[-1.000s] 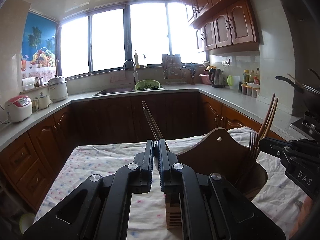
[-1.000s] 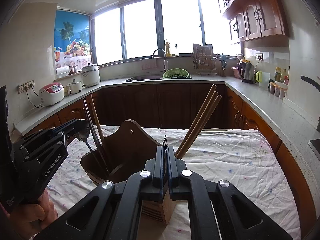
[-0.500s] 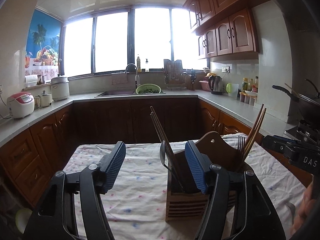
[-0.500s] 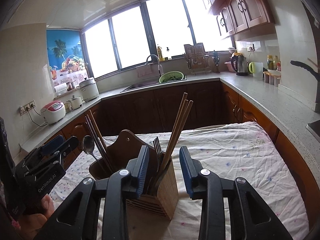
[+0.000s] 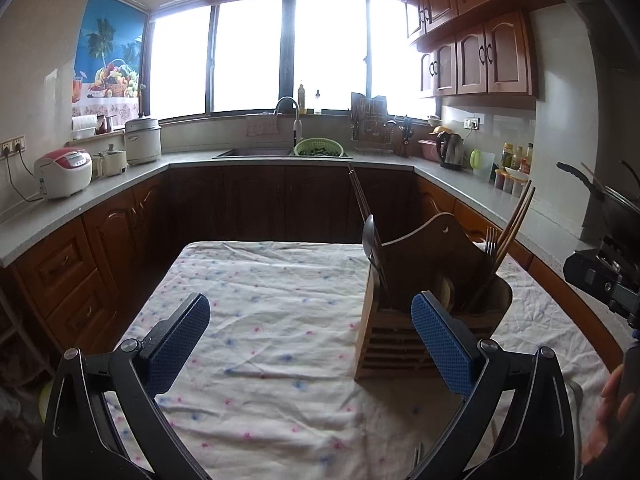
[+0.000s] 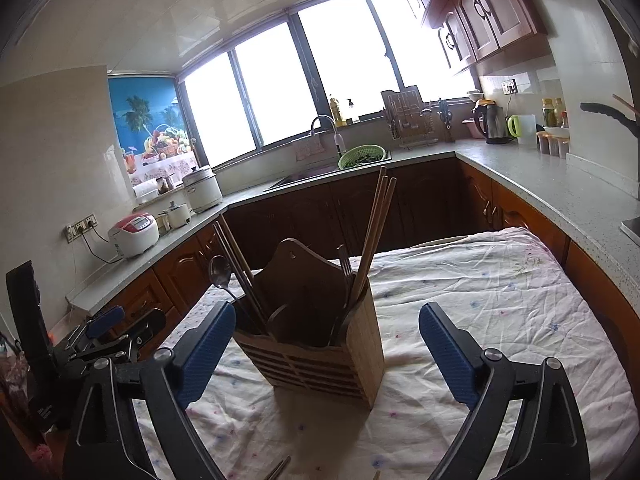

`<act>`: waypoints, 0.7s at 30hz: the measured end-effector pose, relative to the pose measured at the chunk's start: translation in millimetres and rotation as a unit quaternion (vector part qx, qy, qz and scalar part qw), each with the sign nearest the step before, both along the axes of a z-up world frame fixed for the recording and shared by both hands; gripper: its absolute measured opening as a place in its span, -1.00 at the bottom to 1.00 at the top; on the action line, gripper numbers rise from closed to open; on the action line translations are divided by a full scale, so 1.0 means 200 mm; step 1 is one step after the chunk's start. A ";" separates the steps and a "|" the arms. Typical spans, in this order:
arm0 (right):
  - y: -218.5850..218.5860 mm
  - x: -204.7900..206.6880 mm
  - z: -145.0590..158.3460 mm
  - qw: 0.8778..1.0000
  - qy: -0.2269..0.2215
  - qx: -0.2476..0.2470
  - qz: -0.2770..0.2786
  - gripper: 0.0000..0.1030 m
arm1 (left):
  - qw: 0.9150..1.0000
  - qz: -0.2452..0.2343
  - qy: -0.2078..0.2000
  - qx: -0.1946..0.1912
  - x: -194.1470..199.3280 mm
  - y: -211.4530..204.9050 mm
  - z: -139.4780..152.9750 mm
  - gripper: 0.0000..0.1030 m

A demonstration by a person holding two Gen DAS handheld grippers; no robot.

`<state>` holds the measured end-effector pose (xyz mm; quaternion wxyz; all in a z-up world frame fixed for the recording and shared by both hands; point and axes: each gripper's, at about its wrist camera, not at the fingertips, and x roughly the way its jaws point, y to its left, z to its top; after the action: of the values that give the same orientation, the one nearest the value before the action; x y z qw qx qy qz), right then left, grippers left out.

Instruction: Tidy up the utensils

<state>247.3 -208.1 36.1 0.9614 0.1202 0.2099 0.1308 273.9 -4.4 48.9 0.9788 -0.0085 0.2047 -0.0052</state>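
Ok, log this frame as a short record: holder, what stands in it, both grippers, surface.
holder: slatted wooden utensil holder, upright on the cloth
contents: metal spoon and dark chopsticks on one side; metal fork and light wooden chopsticks on the other
left gripper: jaws opening, nothing between them
right gripper: jaws opening, holder ahead between them, untouched
surface: white floral tablecloth

Both grippers point slightly downward, side by side. The left gripper (image 5: 310, 340) has its jaws opening wide, nothing between the blue pads. The right gripper (image 6: 326, 346) is likewise opening, its pads pressing on nothing.
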 end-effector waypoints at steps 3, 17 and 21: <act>0.01 -0.06 0.01 1.000 -0.004 0.010 0.008 0.90 | 1.000 0.013 0.010 0.007 -0.06 0.02 0.00 1.00; 0.04 -0.36 0.04 0.999 -0.021 0.039 0.018 0.96 | 0.999 0.037 0.001 0.008 -0.35 0.11 0.10 1.00; 0.05 -0.45 0.06 0.998 -0.030 0.041 0.022 0.96 | 0.999 0.040 -0.013 0.014 -0.44 0.12 0.13 1.00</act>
<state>157.7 -198.8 47.8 0.9585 0.1504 0.1778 0.1642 186.3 18.7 75.2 0.9808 -0.0034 0.1914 0.0370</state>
